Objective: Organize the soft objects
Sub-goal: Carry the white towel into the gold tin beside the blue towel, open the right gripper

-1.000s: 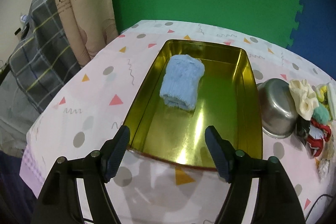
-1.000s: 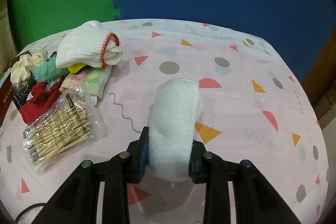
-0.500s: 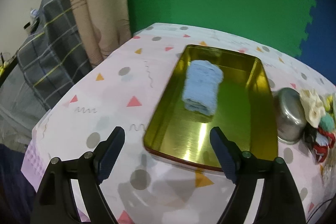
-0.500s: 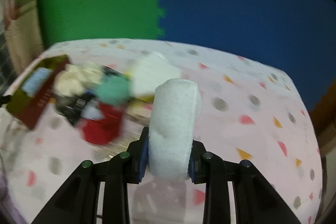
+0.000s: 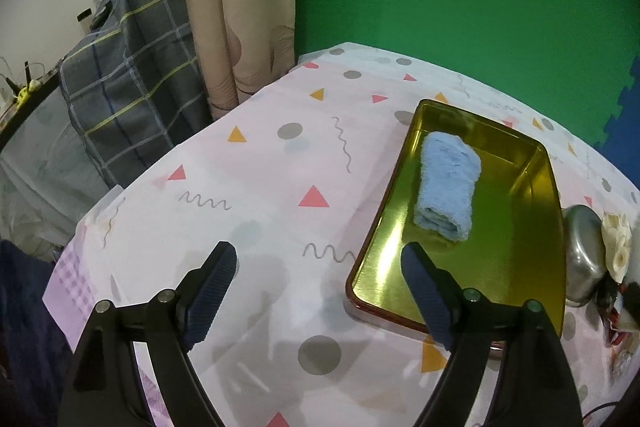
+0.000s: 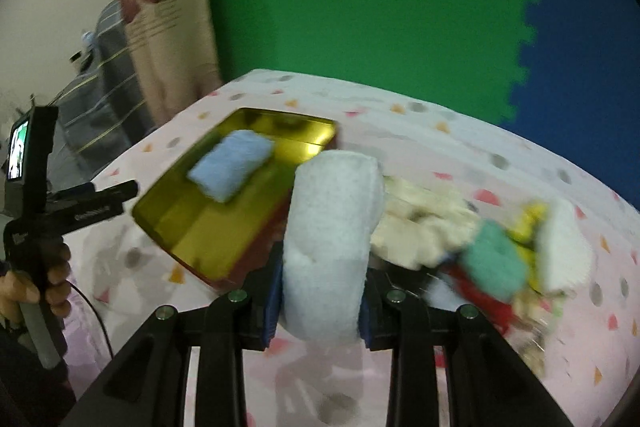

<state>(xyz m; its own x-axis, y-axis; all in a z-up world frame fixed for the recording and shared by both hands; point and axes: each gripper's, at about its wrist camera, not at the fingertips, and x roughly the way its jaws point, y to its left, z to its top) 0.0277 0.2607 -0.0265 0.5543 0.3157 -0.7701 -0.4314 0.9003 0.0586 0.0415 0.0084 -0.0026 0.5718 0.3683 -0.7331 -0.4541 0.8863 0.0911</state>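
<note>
A gold metal tray (image 5: 532, 279) (image 6: 192, 227) lies on the patterned tablecloth with a rolled light-blue towel (image 5: 446, 187) (image 6: 234, 165) inside it. My left gripper (image 5: 316, 259) hovers open over the cloth at the tray's near left corner, nothing between its fingers. My right gripper (image 6: 320, 291) is shut on a rolled white towel (image 6: 330, 235), held above the table near the tray's right side. In the blurred right wrist view a heap of soft items (image 6: 480, 247) lies to the right: cream, teal, yellow, red and white pieces.
A steel bowl (image 5: 582, 259) stands right of the tray beside a cream cloth flower (image 5: 618, 239). A hand (image 6: 36, 283) holds the left gripper's handle at the left. A curtain (image 5: 240, 7) and a plaid-covered piece of furniture (image 5: 132, 67) stand beyond the table's left edge.
The right gripper has swung left with the white towel, from the bare cloth past the heap toward the tray. The left gripper has drawn back and left off the tray, its jaws wider.
</note>
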